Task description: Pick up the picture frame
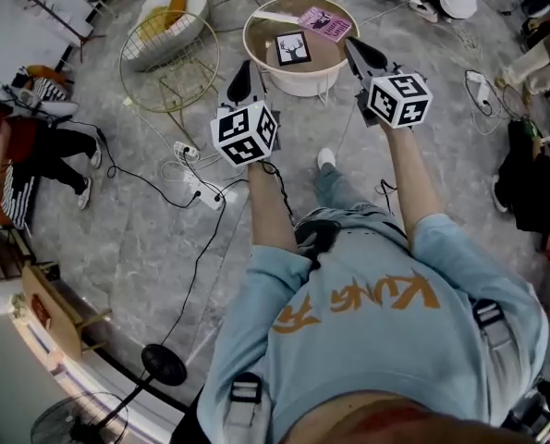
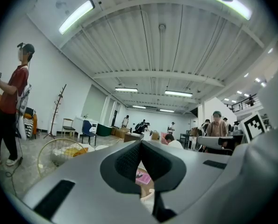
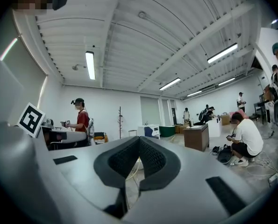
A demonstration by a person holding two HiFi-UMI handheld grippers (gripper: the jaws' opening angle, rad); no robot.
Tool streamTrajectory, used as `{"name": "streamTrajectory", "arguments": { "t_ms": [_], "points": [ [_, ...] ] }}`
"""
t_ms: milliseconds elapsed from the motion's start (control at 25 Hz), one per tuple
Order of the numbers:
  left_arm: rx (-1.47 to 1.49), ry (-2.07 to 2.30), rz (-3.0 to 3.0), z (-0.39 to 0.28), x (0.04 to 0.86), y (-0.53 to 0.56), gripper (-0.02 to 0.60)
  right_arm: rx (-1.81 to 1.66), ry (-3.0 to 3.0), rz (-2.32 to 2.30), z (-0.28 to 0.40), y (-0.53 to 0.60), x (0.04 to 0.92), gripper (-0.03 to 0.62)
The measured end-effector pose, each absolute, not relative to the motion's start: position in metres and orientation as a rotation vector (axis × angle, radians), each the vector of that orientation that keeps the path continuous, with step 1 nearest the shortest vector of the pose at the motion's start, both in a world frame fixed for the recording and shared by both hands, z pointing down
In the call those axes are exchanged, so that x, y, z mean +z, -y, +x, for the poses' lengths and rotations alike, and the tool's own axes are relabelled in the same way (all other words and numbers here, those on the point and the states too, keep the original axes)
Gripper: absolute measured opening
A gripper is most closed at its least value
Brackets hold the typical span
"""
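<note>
Cream-walled round table (image 1: 298, 85) with a wooden top carries the picture frame (image 1: 293, 48), which shows a black antlered figure on white and sits near the top's middle. A pink booklet (image 1: 325, 23) lies at the far right edge, its print too small to read. The left gripper (image 1: 243, 74) and right gripper (image 1: 360, 55) stand at the table's left and right edges, apart from the frame. Orange lettering on the person's blue shirt (image 1: 367, 313) is not legible.

Left gripper view: the jaws are pressed together with nothing between them, and the booklet shows below.

Right gripper view: the jaws are likewise pressed together, empty.
</note>
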State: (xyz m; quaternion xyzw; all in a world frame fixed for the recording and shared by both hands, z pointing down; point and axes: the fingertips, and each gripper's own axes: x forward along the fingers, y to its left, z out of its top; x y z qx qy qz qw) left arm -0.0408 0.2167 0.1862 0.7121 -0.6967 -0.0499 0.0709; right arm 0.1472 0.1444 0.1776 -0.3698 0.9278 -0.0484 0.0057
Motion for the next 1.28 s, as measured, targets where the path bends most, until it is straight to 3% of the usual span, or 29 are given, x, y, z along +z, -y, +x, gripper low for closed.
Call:
{"name": "streamTrajectory", "arguments": {
  "t_ms": [160, 720, 1280],
  "points": [
    [0.014, 2.101, 2.07, -0.051, 0.224, -0.18, 0.015, -0.234, -2.964, -1.114, 0.123, -0.108, 0.211, -0.002],
    [0.076, 1.924, 1.929, -0.069, 0.328, 0.0, 0.015, -0.477, -3.078, -1.178, 0.094, 0.079, 0.304, -0.002],
    [0.194, 1.911, 1.872, -0.104, 0.342, 0.09, 0.015, -0.652, -3.026, -1.19, 0.062, 0.18, 0.326, -0.002]
  ]
}}
